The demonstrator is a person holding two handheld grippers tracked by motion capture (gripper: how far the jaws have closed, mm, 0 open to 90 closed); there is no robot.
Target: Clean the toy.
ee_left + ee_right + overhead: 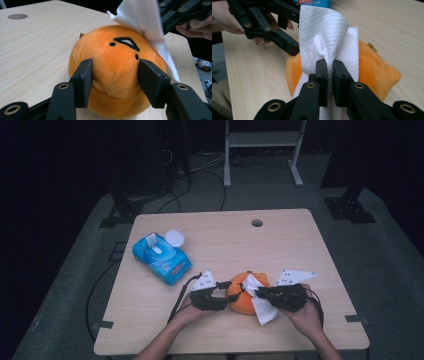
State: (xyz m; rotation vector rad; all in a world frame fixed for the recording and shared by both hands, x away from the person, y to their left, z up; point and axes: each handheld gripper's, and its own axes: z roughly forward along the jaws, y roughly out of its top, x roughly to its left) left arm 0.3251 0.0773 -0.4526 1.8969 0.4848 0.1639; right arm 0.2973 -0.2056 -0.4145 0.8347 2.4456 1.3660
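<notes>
A: From the high view, where is everything?

B: The orange plush toy (243, 293) sits on the table (150, 320) near its front edge, about midway along it. The left gripper (227, 296) comes at it from one side, the right gripper (260, 293) from the other with a white wipe (262, 307) draped over the toy and trailing toward the front edge. Both forearms angle in from the front edge, hands low. A blue wipe pack (161, 257) lies well apart, toward the left edge.

A: And the left gripper view?

B: Its jaws stand partly open, pressing the plush toy (117, 67) on both flanks. The fabric dents, so I judge it soft, light and squashy; a broad grip across the middle looks best.

A: The right gripper view?

B: The right gripper (330, 67) has its jaws nearly closed, pinching a fold of the wipe (324, 37), which looks thin, limp and easy to tear. It lies over the toy (374, 67).
</notes>
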